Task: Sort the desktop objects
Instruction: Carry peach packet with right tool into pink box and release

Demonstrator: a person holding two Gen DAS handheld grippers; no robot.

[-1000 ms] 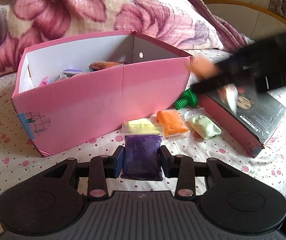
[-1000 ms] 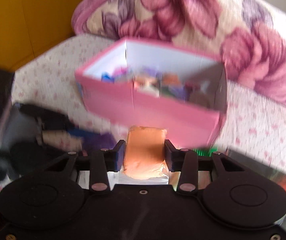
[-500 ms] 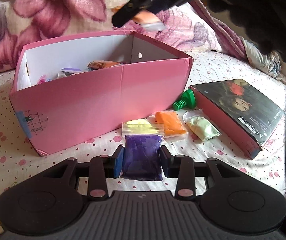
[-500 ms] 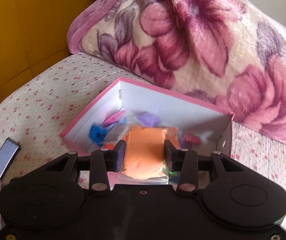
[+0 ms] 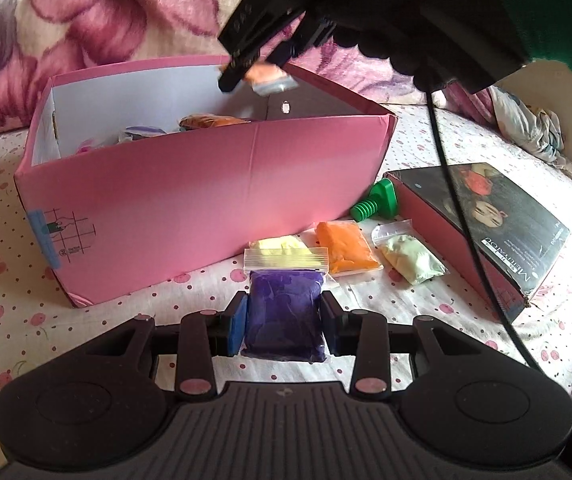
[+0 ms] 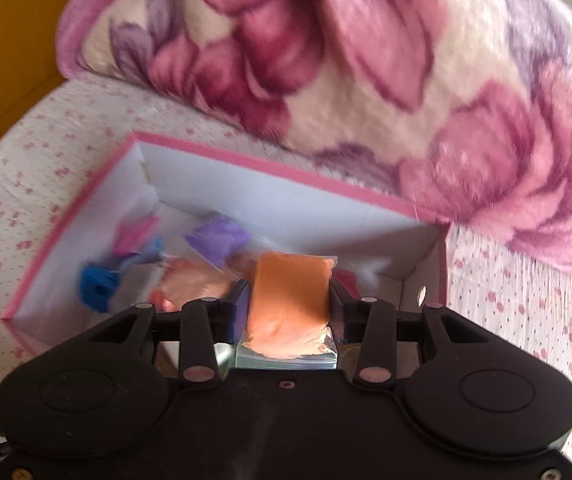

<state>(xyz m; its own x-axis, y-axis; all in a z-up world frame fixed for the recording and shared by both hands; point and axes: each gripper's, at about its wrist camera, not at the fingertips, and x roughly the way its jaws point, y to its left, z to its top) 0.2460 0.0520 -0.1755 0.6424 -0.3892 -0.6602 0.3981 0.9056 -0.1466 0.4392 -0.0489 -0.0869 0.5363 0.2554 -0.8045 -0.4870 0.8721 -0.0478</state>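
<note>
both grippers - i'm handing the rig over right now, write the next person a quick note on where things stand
Left gripper: shut on the purple clay bag, low by the bedsheet in front of the pink box.
Right gripper: shut on a peach-orange clay bag, held over the open box, not released.
Done: several clay bags and a blue block already lie in the box.
Left: drop both held bags, then box the yellow bag, orange bag, pale green bag and green screw toy beside the book.

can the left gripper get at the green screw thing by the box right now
Probably not yet. The left gripper is shut on the purple clay bag, so its fingers are full. The green screw lies wedged between the pink box and the book.
</note>
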